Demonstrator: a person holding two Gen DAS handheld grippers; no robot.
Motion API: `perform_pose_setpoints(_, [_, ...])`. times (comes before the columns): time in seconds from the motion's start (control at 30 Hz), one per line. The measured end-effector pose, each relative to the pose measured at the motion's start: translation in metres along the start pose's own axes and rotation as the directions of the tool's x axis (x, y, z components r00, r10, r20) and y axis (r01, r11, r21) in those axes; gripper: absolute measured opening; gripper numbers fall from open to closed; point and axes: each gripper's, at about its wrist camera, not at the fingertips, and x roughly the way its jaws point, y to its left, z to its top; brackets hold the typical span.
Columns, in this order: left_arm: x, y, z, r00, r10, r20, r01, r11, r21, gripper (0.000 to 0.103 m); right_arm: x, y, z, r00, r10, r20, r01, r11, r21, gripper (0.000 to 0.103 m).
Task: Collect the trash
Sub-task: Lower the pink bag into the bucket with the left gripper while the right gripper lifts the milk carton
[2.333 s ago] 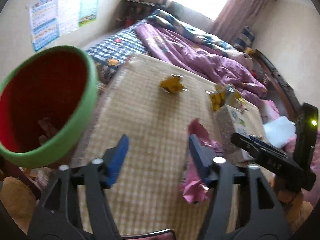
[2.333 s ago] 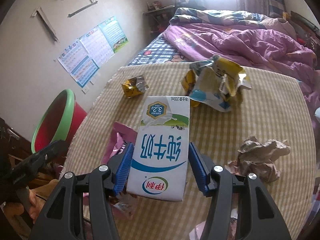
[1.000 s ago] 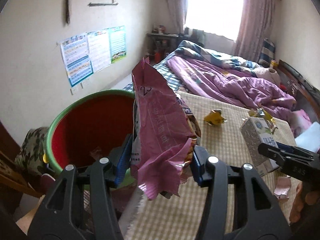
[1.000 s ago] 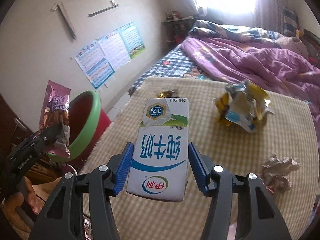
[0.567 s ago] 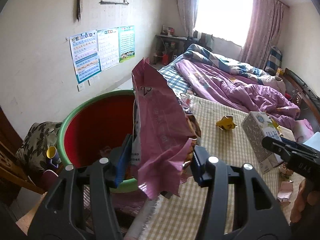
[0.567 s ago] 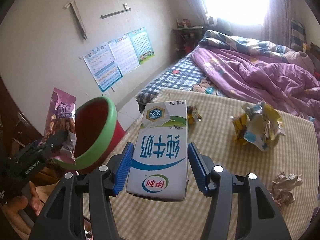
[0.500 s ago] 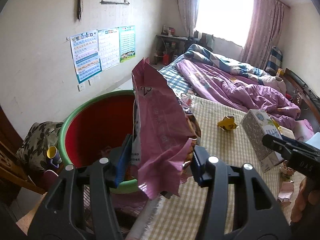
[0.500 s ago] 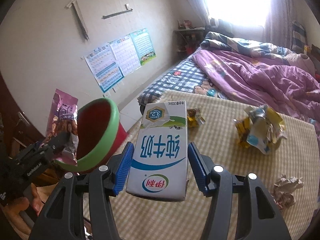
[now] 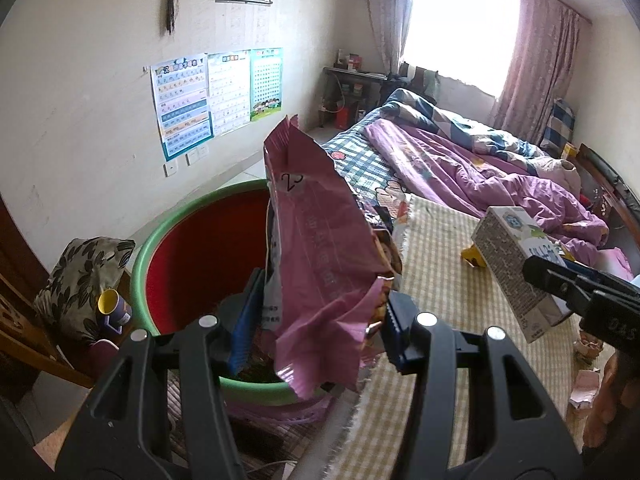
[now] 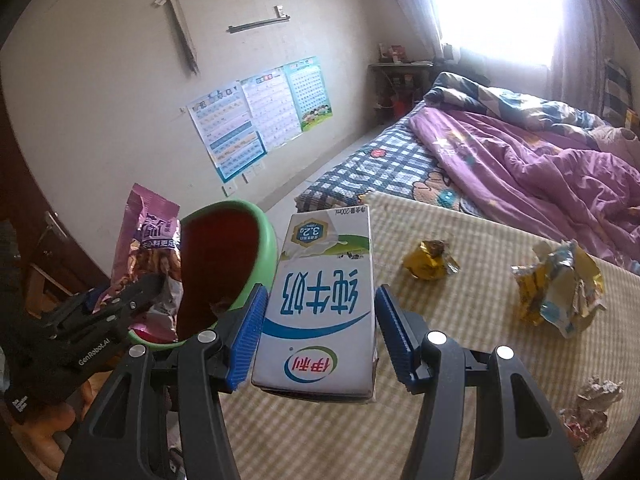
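Observation:
My left gripper [image 9: 316,330] is shut on a crumpled pink snack bag [image 9: 320,248], held upright over the near rim of a red bin with a green rim [image 9: 184,256]. In the right wrist view the same pink snack bag [image 10: 150,240] stands at the bin's [image 10: 228,264] left side. My right gripper [image 10: 318,328] is shut on a white milk carton [image 10: 324,296] with blue lettering, lifted above the checked mat beside the bin. That milk carton [image 9: 516,268] also shows at the right of the left wrist view.
On the beige checked mat [image 10: 460,360] lie a yellow foil wrapper [image 10: 430,264], a torn yellow and blue packet [image 10: 560,292] and crumpled paper [image 10: 596,404]. A bed with a purple quilt [image 10: 540,160] lies beyond. A floral cushion [image 9: 86,268] and yellow cup [image 9: 112,306] sit left of the bin.
Both grippers, each holding its item, have drifted toward the red bin; the milk carton has moved left and a little up, and the bin now looks nearer in the right wrist view.

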Motion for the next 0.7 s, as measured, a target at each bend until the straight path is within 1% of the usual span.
perform_pose_setpoints(0.23, [0.005, 0.015, 0.002, 1.0, 0.022, 0.004, -0.022, 1.0, 0.0, 0.05, 0.01, 0.021, 0.007, 1.0, 0.019, 0.009, -0.019, 0.999, -0.029, 0.054])
perform_pose_setpoints(0.37, [0.009, 0.025, 0.004, 1.0, 0.019, 0.0, -0.019, 1.0, -0.014, 0.05, 0.016, 0.039, 0.011, 0.999, 0.026, 0.022, -0.024, 0.997, -0.068, 0.054])
perform_pose_setpoints(0.47, [0.012, 0.028, 0.005, 1.0, 0.02, -0.007, -0.02, 1.0, -0.012, 0.05, 0.024, 0.044, 0.012, 1.0, 0.024, 0.003, -0.024, 0.995, -0.101, 0.054])
perform_pose_setpoints(0.53, [0.014, 0.034, 0.005, 1.0, 0.018, -0.01, -0.018, 1.0, -0.018, 0.05, 0.028, 0.04, 0.01, 1.0, 0.009, -0.019, -0.011, 0.995, -0.103, 0.054])
perform_pose_setpoints(0.6, [0.016, 0.038, 0.006, 1.0, 0.017, -0.012, -0.018, 1.0, -0.025, 0.05, 0.031, 0.024, 0.005, 0.999, -0.031, -0.041, 0.027, 0.997, -0.076, 0.056])
perform_pose_setpoints(0.67, [0.019, 0.043, 0.007, 1.0, 0.017, -0.017, -0.018, 0.999, -0.035, 0.05, 0.031, 0.0, -0.003, 0.995, -0.073, -0.064, 0.072, 0.997, -0.017, 0.064])
perform_pose_setpoints(0.7, [0.019, 0.045, 0.006, 1.0, 0.017, -0.019, -0.017, 0.999, -0.039, 0.05, 0.031, -0.012, -0.007, 0.992, -0.091, -0.082, 0.093, 0.996, 0.015, 0.065])
